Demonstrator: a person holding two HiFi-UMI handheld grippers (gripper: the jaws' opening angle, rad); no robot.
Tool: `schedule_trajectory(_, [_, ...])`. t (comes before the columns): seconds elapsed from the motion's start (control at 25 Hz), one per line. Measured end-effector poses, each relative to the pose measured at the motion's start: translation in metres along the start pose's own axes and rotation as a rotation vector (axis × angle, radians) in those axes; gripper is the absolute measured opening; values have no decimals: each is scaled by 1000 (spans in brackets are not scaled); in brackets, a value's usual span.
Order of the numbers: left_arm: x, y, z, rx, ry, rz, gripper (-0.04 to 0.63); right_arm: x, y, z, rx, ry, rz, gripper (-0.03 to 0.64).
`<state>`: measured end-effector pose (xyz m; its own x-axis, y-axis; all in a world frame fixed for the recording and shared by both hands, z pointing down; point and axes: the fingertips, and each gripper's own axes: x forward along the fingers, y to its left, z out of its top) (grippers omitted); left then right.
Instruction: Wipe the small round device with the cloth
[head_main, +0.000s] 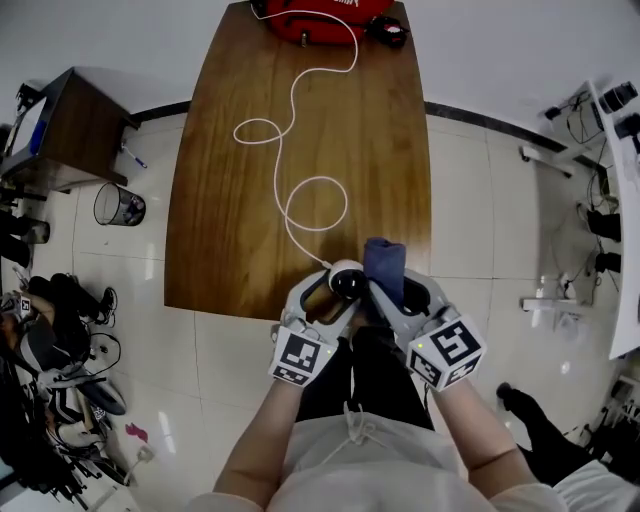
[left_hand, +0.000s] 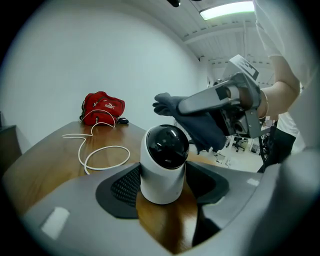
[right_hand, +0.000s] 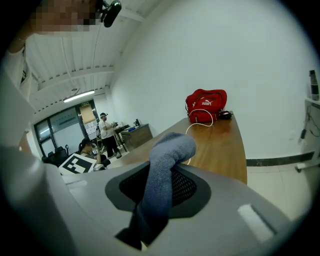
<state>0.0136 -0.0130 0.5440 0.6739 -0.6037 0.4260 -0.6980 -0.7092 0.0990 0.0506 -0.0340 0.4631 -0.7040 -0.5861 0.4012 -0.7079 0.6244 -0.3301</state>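
Note:
The small round device (head_main: 346, 280), a white body with a black dome (left_hand: 164, 165), stands upright at the near edge of the wooden table (head_main: 230, 240). My left gripper (head_main: 335, 295) is open, its two dark pads (left_hand: 125, 185) flanking the device closely on either side. My right gripper (head_main: 395, 290) is shut on a dark blue cloth (head_main: 383, 262), which stands up between its jaws (right_hand: 160, 185). In the left gripper view the cloth (left_hand: 197, 125) hangs just above and to the right of the device's dome, apart from it.
A white cable (head_main: 300, 170) loops down the table from a red bag (head_main: 320, 18) at the far end to the device. On the floor to the left stand a wire bin (head_main: 119, 205) and a dark side table (head_main: 75, 125). White desks line the right.

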Motion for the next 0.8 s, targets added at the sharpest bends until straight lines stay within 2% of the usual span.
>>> schedule_trajectory(0.24, [1,1,0,9,-14,-27,284,7,-20,-15,64,32,-31,106])
schedule_trajectory(0.6, [0,0,-1,7,11,-93,285,13,-17,-50,-27,230,147,104])
schedule_trajectory(0.8, [0,0,-1,-9,7,-131,288,16,-18,-82,-55,344,162,104])
